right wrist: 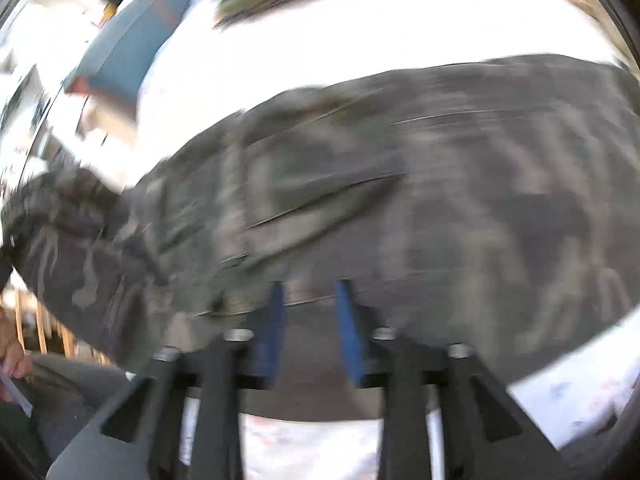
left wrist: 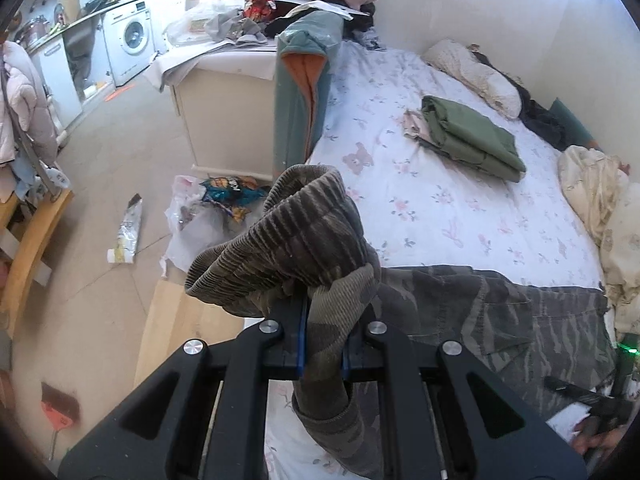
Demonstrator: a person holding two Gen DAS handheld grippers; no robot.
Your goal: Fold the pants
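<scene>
- The bed (left wrist: pixel 440 208), in a flowered white sheet, fills the right of the left wrist view and carries the work; a pillow lies at its far end.
- The camouflage pants (left wrist: pixel 500 320) lie spread across the near part of the bed. They look still mostly unfolded, so I judge the folding to be at an early stage.
- Folded green clothes (left wrist: pixel 472 136) sit farther up the bed, well apart from the pants. This piece looks already done.
- One ribbed cuff (left wrist: pixel 288 240) of the pants is lifted off the sheet and bunched at the near left edge of the bed.
- The left tongs (left wrist: pixel 324 344) are clamped on that cuff, with cloth pinched tightly between the blue pads.
- The right tongs (right wrist: pixel 310 320) stand apart over the pants, just at a seam. The view is blurred, and no cloth shows pinched between them.
- Left to do, as I judge it: carry the cuff over and lay the halves together.
</scene>
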